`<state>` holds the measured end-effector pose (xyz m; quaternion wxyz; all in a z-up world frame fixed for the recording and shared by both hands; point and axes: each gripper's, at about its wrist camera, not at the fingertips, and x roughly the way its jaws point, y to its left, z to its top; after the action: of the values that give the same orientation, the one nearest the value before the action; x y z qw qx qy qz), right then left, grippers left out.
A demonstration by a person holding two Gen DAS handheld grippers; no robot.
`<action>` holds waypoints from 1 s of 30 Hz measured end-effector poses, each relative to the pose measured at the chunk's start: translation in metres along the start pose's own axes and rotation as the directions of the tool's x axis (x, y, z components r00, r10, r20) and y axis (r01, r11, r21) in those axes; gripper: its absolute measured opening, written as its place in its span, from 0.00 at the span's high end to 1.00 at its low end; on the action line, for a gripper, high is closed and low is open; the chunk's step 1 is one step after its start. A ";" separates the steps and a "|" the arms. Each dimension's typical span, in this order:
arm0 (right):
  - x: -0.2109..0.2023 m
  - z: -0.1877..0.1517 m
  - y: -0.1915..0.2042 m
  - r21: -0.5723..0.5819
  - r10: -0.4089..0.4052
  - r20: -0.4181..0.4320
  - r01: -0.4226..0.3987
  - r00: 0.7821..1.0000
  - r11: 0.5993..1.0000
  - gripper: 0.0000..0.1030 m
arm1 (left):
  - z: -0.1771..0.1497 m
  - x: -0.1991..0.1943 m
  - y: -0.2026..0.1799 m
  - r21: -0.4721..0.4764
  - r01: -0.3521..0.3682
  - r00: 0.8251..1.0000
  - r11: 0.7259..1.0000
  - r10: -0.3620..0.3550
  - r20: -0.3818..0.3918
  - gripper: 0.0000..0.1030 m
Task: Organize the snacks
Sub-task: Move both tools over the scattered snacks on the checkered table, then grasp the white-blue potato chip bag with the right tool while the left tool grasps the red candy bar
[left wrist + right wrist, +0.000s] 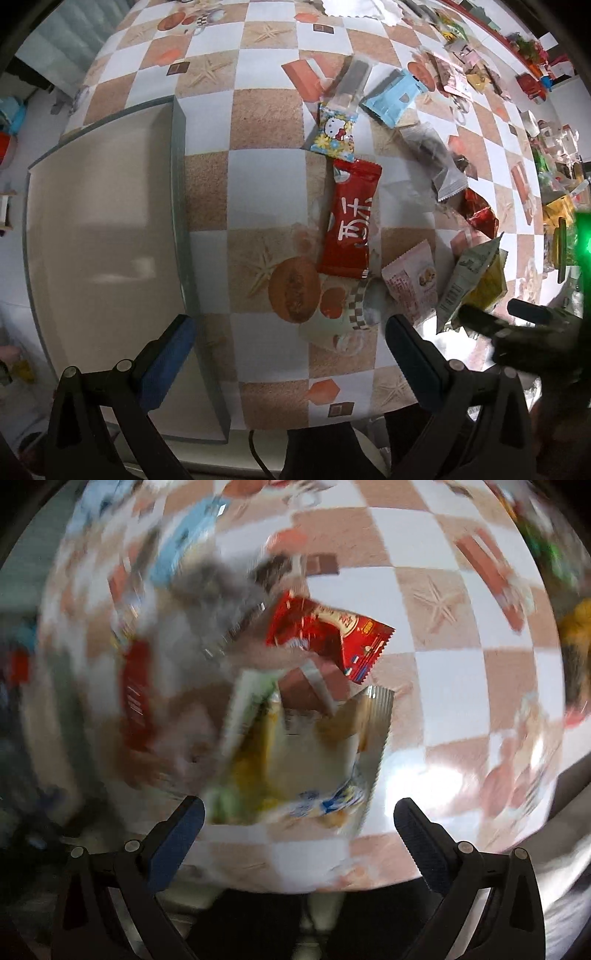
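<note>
Left wrist view looks down on a checkered tablecloth (266,110), with the left gripper (290,332) at 6 o'clock, its blue-padded fingers (168,360) spread wide apart and holding nothing. A shallow beige tray (99,236) with a grey rim fills the 9 o'clock side, its inside bare. Snack packets lie scattered from centre towards 3 o'clock: a long red packet (351,221) with white characters at centre, a Hello Kitty packet (336,131) touching its top end at 12 o'clock, a clear-wrapped dark bar (351,83) above that, a light blue packet (393,98) at 1 o'clock, a grey clear packet (437,162) at 2 o'clock, and a pink packet (410,288) at 5 o'clock. Beside the pink one, a yellow-and-white packet (471,280) stands tilted, with the right gripper (504,315) just below it at 4 o'clock.

Right wrist view is heavily motion-blurred. The right gripper (297,818) shows its fingers (173,843) wide apart; the yellow-and-white packet (314,753) sits between and ahead of them, whether touched I cannot tell. A small red packet (325,635) lies at 12 o'clock
</note>
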<state>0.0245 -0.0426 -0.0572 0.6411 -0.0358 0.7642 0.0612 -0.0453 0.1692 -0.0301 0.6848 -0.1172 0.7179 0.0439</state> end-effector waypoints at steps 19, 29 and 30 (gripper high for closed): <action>-0.032 -0.052 -0.092 -0.005 -0.025 0.021 0.025 0.999 1.000 0.00 | 0.094 0.063 -0.064 0.043 -0.118 0.993 0.992 0.119 -0.024 0.00; -0.007 -0.026 -0.128 0.630 0.377 0.099 -0.351 0.921 0.693 0.00 | 0.088 0.062 -0.060 0.045 -0.114 0.993 0.992 0.113 0.020 0.00; -0.004 -0.023 -0.126 0.653 0.377 0.110 -0.353 0.920 0.670 0.00 | 0.095 0.064 -0.069 0.049 -0.115 0.993 0.992 0.115 0.020 0.00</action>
<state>0.0198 -0.1701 -0.0552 0.5731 0.3457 0.7378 -0.0873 0.0607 0.1170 -0.0930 0.6899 -0.0582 0.7185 0.0664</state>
